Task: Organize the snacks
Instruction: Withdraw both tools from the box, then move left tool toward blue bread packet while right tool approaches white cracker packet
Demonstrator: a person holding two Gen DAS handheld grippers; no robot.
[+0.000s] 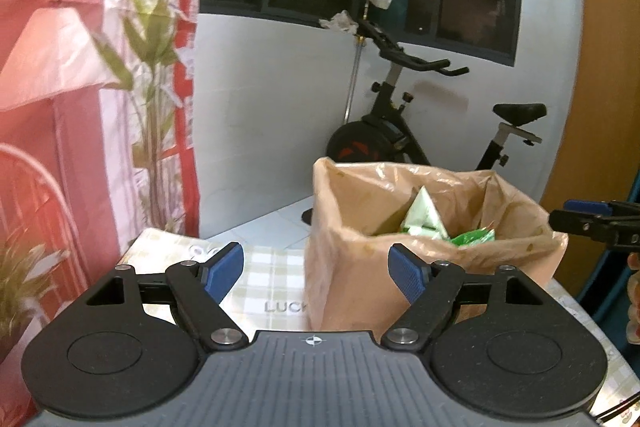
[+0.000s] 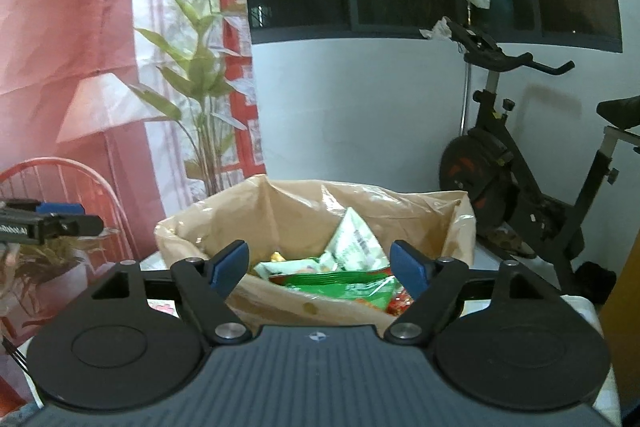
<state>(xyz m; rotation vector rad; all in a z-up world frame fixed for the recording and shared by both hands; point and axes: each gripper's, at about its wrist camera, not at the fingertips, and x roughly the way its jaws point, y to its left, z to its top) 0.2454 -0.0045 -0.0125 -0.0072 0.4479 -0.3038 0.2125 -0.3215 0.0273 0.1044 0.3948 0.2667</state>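
Snacks [image 2: 340, 267] sit piled inside a tan plastic bag [image 2: 280, 203] that stands open-mouthed on the surface [image 1: 276, 267]; the bag is ahead of and just beyond the right tool [image 2: 320, 269], and ahead and to the right of the left tool [image 1: 316, 271]. Both tools are spread wide with nothing between their blue pads, so neither carries a packet. My reading is that the step in hand falls between placements: some snacks are already bagged and both tools are free to fetch another. No loose packet shows clearly on the surface in either view, so how much remains I cannot tell. The next move calls for finding a packet outside the bag, closing on its flat edge without crushing it, and lifting it over the bag's rim.

Largest of the contents is a white and pale green pouch [image 2: 354, 239] standing on end, its peak leaning toward the bag's far wall. Below it lies a bright green packet [image 2: 336, 281], flat and crinkled. Smallest, a red wrapper [image 2: 400, 301] peeks out close to the right tool's right finger. The bag's thin walls sag and look easy to snag.
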